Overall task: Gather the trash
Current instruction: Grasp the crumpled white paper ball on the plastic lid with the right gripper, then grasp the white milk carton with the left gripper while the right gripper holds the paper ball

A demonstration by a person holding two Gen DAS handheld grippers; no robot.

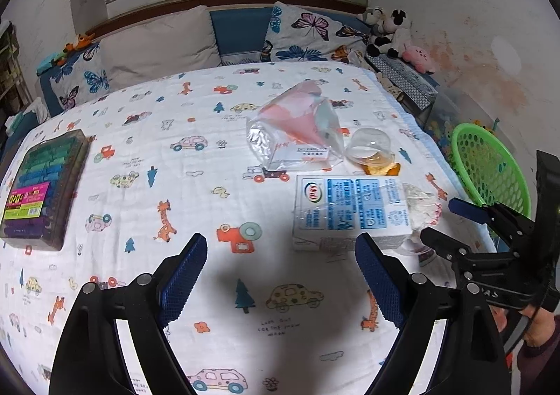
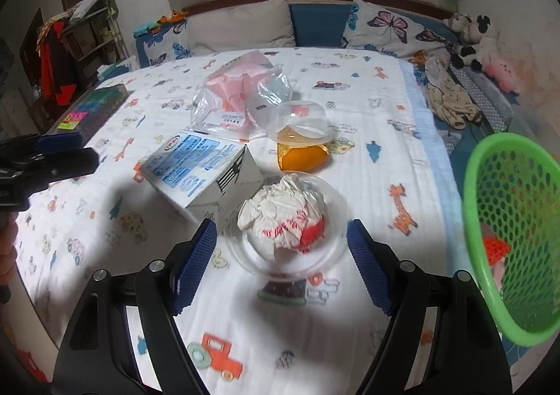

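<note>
Bed with cartoon-print sheet (image 1: 196,185), bearing trash in one cluster: white-and-blue carton (image 2: 196,174), clear plastic bag with pink contents (image 2: 241,94), clear domed cup over an orange piece (image 2: 301,136), and a clear lidded container holding crumpled white-and-red paper (image 2: 287,220). Green perforated basket (image 2: 511,230) at the bed's right edge; box of coloured items (image 1: 38,188) far left. Left gripper (image 1: 280,276): jaws spread, nothing between them, above bare sheet near the carton; right gripper (image 2: 280,265): jaws spread either side of the paper container, pads clear of it.
</note>
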